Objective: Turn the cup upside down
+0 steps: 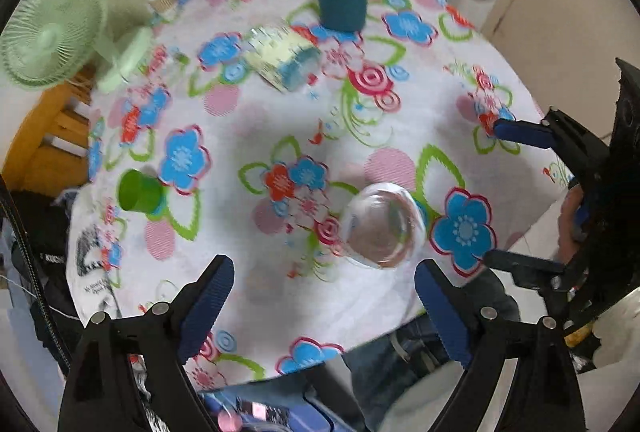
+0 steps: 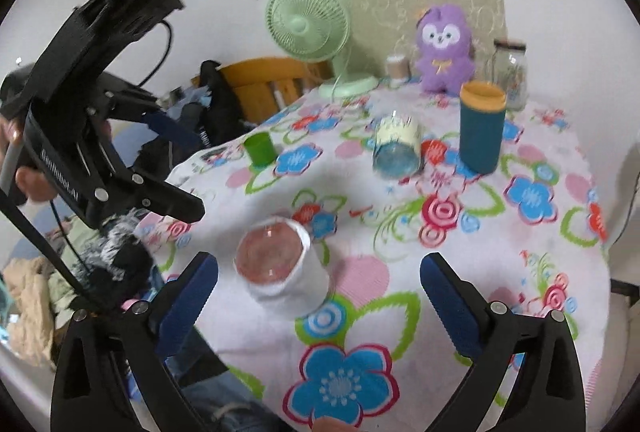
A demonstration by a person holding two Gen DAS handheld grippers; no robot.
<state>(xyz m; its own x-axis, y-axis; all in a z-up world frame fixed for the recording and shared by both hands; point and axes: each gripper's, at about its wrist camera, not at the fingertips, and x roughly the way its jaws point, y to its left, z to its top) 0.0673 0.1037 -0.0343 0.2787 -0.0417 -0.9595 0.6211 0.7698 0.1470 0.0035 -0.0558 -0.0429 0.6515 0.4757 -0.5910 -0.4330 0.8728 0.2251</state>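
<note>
**op:** Left wrist view first. My left tool (image 1: 324, 296) hangs wide open over the near edge of the tabletop (image 1: 248, 119), holding nothing. The glass cup (image 1: 382, 226) sits just ahead of it, closer to the right finger than the left. I'm looking down on it and honestly can't tell from here whether the mouth or the base faces up. The right tool (image 1: 500, 191) pokes in from the right edge, spread open too, with the cup just off its tips.

**reply:** And the other cam?

**op:** Right wrist view: right tool (image 2: 320, 288) also open and empty. The cup (image 2: 280, 264) is ahead and well toward the left finger (image 2: 188, 296), not centred between them. It looks clear with a white band round it, and it's close to the tabletop's near-left edge. The left tool (image 2: 176, 167) is up on the left, well above the tabletop.

**reply:** Risks?

**op:** My guess: closing off-centre means one finger hits first and shoves the cup toward that edge. Glass is slick, so a loose pinch could let it slip mid-turn. The frames are blurry too, so I'd steady up. The teal tumbler (image 2: 480, 127) and green cup (image 2: 260, 147) are well apart, no worry there.
</note>
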